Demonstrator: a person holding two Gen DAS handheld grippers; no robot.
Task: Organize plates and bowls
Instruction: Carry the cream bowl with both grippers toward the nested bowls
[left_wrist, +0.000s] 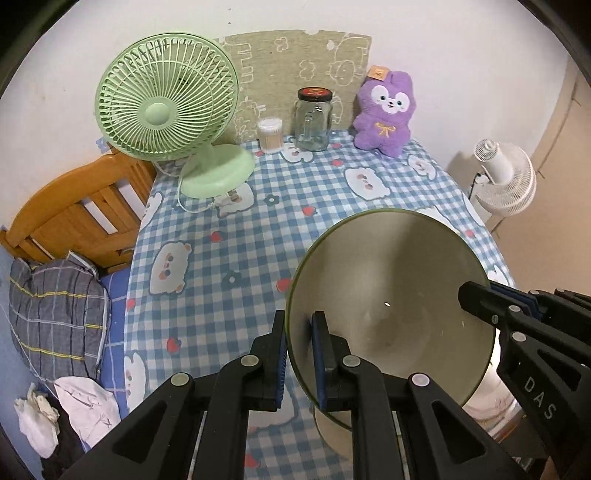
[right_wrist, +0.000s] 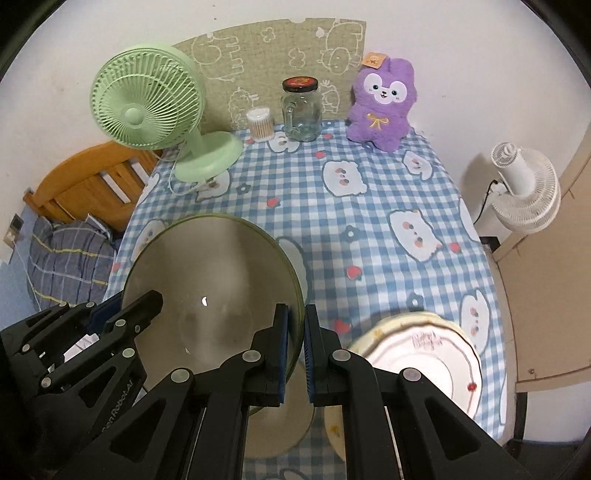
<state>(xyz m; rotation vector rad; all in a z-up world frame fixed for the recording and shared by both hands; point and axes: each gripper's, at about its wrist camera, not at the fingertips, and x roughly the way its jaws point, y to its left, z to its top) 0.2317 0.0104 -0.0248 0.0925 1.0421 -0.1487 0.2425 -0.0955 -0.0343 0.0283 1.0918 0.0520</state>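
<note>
Two wrist views of a large olive-green bowl with a pale beige inside (left_wrist: 391, 295), held off the blue-and-white checked tablecloth with bear and strawberry prints (left_wrist: 229, 236) by both tools at once. Left wrist view: the left gripper (left_wrist: 299, 362) pinches the bowl's rim at lower centre, one blue-padded finger outside the wall and one inside; the right gripper (left_wrist: 480, 301) enters from the right edge and clamps the opposite rim. Right wrist view: the right gripper (right_wrist: 295, 354) is pressed onto the bowl's (right_wrist: 214, 291) right rim at lower centre, and the left gripper (right_wrist: 122, 314) grips the far rim at lower left. The bowl fills the lower middle of both frames, its foot visible beneath it. A white scalloped plate with a red line and small printed motifs (right_wrist: 424, 358) lies on the cloth at lower right (blurred, partly behind the right gripper's finger). Along the far table edge, upper part of the frame: a mint-green desk fan (left_wrist: 166, 107), a clear tub of cotton swabs (left_wrist: 270, 134), a glass mug-jar with a dark lid (left_wrist: 313, 118) and a purple plush rabbit (left_wrist: 386, 110). A white floor fan (left_wrist: 506, 181) stands off the table at right; a wooden chair (left_wrist: 74, 214) at left
</note>
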